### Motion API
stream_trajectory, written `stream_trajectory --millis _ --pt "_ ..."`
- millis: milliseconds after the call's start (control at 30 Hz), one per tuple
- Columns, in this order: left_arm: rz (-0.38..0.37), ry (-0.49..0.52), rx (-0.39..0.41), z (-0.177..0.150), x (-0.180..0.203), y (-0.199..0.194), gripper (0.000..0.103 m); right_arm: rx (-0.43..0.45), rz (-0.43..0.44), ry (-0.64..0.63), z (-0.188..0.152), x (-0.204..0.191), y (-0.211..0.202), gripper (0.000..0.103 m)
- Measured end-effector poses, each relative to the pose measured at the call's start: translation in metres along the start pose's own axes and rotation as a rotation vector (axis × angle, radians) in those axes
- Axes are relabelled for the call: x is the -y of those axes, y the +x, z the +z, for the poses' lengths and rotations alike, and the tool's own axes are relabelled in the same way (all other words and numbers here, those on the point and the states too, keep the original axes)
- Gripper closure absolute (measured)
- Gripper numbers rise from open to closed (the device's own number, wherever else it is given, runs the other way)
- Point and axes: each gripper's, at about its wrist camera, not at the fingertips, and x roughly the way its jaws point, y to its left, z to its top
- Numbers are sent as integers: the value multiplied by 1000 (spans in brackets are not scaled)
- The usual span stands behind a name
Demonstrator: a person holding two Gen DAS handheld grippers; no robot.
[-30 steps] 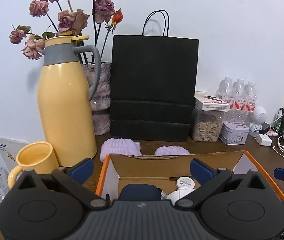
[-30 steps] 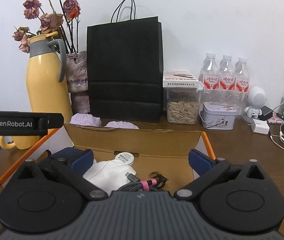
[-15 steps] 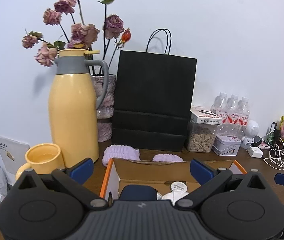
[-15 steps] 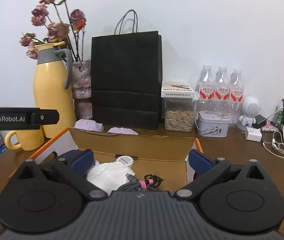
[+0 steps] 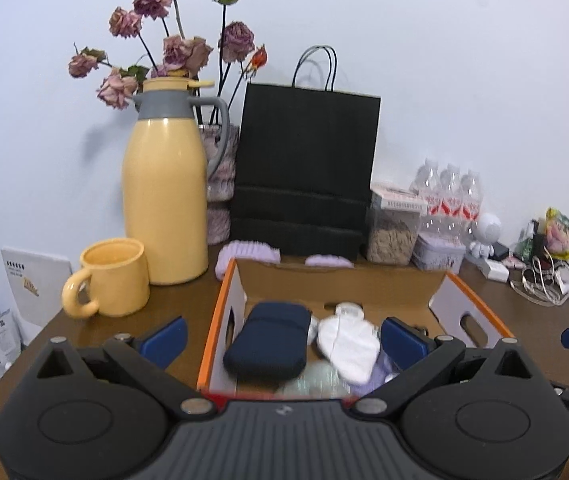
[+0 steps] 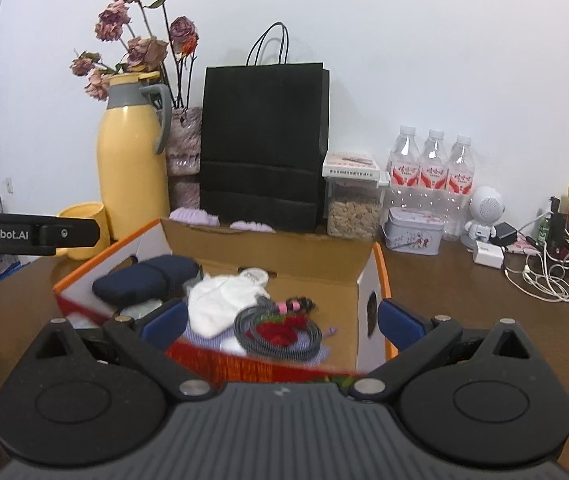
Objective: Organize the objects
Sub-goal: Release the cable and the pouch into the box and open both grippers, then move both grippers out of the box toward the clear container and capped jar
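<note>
brown wood makes up the table (image 5: 524, 320), which carries everything. against the white wall stands a black paper bag (image 5: 304, 168), with a yellow thermos jug (image 5: 164, 200) to its left and a yellow mug (image 5: 112, 276) beside the jug. in front of the bag sits an open cardboard box (image 6: 284, 252) with orange edges. inside it lie a navy pouch (image 5: 268, 344) on the left, a white cloth (image 5: 348, 344) touching it, and a coiled grey cable (image 6: 276, 328) toward the right. the left gripper (image 5: 280, 334) hovers above the box's left half, its blue-tipped jaws spread wide with nothing between them. the right gripper (image 6: 280, 320) hovers over the near right side, jaws equally wide apart and empty. 3 water bottles (image 6: 432, 168) stand at the right.
</note>
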Motion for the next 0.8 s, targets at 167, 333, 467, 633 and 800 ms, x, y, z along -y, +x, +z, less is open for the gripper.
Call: stream_trajectory --millis 167,333,467,633,800 --pt "20 -7 -34 -21 -4 -12 0 -41 1 -32 -19 2 -14 0" --pt "56 -26 -85 -44 -12 -19 0 -79 -5 -60 -38 7 -26 0" --pt "65 -20 -115 -64 -17 -27 0 -108 4 -75 -53 16 -34 0" --pt "70 -4 -143 -82 -19 -35 0 -141 22 -111 -69 24 -38 0" --pt "72 3 -155 -86 -12 -37 0 -161 97 -109 -77 25 -33 0"
